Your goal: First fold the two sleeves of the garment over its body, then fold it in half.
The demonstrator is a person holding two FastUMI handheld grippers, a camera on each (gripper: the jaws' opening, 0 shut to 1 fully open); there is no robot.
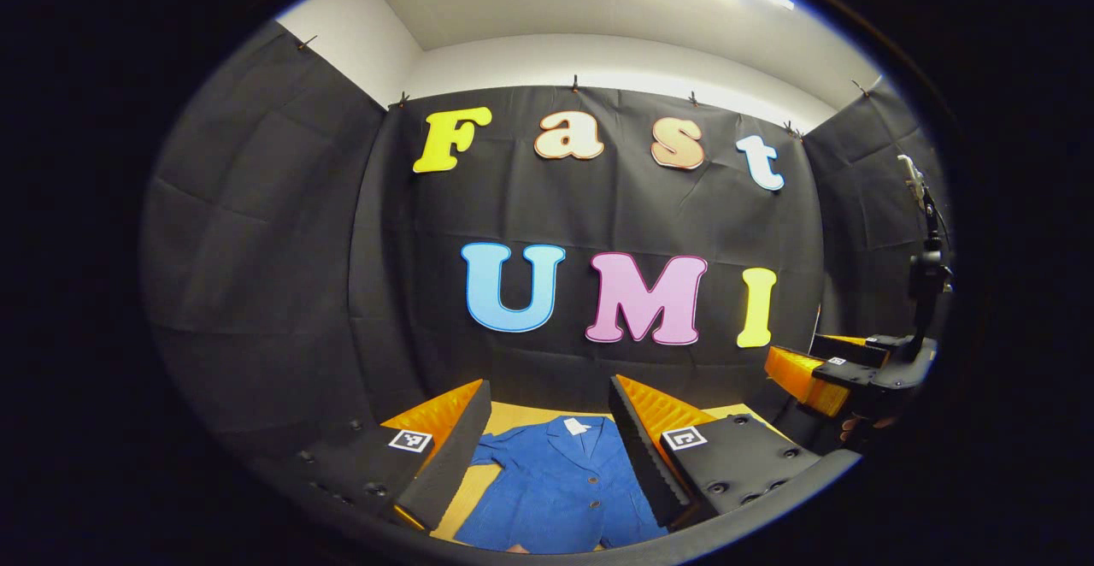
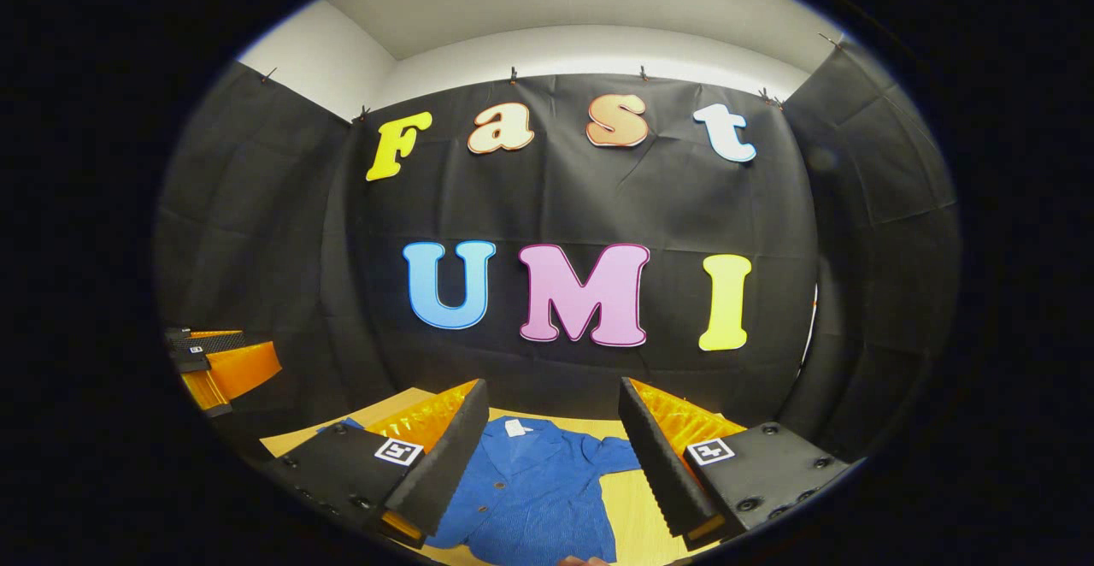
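A blue button-front garment (image 1: pixel 555 489) lies flat on the wooden table (image 1: pixel 521 416), collar and white label toward the far wall. My left gripper (image 1: pixel 549 395) hovers above it, open, with nothing between its fingers; one sleeve (image 1: pixel 487 451) spreads out beside the left finger. In the right gripper view the same garment (image 2: pixel 530 489) lies below my right gripper (image 2: pixel 554 391), which is also open and holds nothing. There a sleeve (image 2: pixel 620 455) lies spread toward the right finger. Each gripper also appears off to the side in the other's view: the right gripper (image 1: pixel 829 378) and the left gripper (image 2: pixel 222 365).
Black cloth walls close the booth on three sides, just behind the table's far edge. Bare table (image 2: pixel 632 498) lies to the right of the garment. A hand (image 1: pixel 863 425) holds the right gripper at the far right.
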